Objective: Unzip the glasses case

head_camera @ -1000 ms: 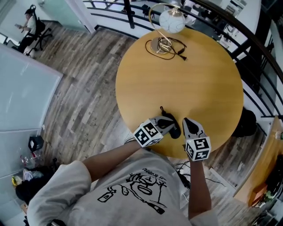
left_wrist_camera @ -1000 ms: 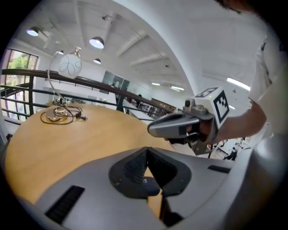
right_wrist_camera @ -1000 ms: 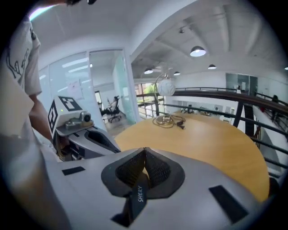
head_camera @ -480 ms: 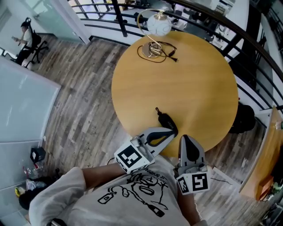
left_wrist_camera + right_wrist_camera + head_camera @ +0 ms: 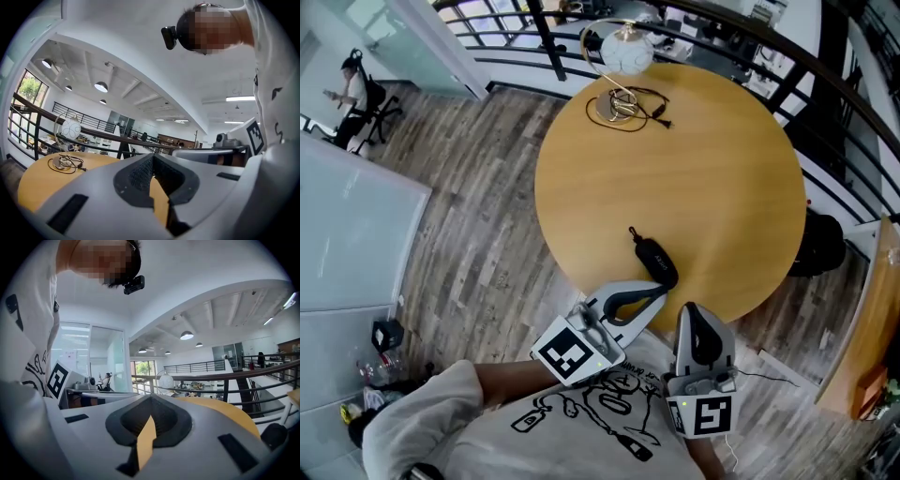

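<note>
The black glasses case (image 5: 656, 262) lies on the round wooden table (image 5: 712, 178) near its front edge, with a short strap (image 5: 633, 232) pointing toward the table's far side. Whether its zip is open I cannot tell. My left gripper (image 5: 660, 292) hangs just off the table edge below the case, shut and empty, its marker cube (image 5: 571, 352) close to the person's shirt. My right gripper (image 5: 693, 310) sits beside it to the right, also shut and empty. Neither touches the case. In both gripper views the jaws meet with only a thin slit, and the case is hidden.
A lamp with a white globe (image 5: 626, 52) and a coiled black cable (image 5: 630, 105) stand at the table's far edge. A black railing (image 5: 825, 66) curves behind the table. Wood plank floor (image 5: 478, 216) lies to the left, and a dark stool (image 5: 821, 246) stands at the right.
Both grippers have pulled back from the case toward the person's body, off the table's front edge. The case stays on the table.
</note>
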Action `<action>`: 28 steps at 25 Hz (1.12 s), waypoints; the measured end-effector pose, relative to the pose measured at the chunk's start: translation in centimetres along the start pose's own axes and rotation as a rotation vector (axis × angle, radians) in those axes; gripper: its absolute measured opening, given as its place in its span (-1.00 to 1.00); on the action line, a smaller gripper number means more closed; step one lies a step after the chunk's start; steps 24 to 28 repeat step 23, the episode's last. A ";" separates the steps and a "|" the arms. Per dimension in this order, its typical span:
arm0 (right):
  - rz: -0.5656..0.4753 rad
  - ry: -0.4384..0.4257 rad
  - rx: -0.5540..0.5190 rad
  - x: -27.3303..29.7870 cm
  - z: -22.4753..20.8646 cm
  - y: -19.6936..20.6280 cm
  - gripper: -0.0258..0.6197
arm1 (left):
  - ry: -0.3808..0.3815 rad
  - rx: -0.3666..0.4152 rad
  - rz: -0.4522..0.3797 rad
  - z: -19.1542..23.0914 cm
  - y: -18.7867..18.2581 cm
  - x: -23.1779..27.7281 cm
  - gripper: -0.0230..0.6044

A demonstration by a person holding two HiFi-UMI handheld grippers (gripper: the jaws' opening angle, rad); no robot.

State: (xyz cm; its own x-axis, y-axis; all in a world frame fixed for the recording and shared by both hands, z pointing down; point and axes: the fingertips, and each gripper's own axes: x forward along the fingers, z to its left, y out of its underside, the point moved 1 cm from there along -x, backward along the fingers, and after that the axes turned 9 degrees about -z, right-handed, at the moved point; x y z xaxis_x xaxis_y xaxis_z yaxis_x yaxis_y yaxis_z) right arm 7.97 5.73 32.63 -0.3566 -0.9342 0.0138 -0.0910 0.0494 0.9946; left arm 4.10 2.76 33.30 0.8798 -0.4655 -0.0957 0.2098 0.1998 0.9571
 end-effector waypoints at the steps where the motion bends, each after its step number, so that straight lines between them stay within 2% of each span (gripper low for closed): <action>1: -0.001 0.000 0.001 0.1 0.0 0.0 -0.86 | 0.000 0.000 -0.002 0.0 -0.1 0.1 -0.91; 13: 0.014 -0.007 0.011 0.9 -0.2 0.1 -0.86 | -0.017 -0.005 -0.028 0.5 -0.8 0.4 -0.91; 28: 0.012 -0.018 0.008 1.3 0.7 0.3 -0.86 | -0.018 -0.017 -0.020 1.0 -0.3 -0.3 -0.91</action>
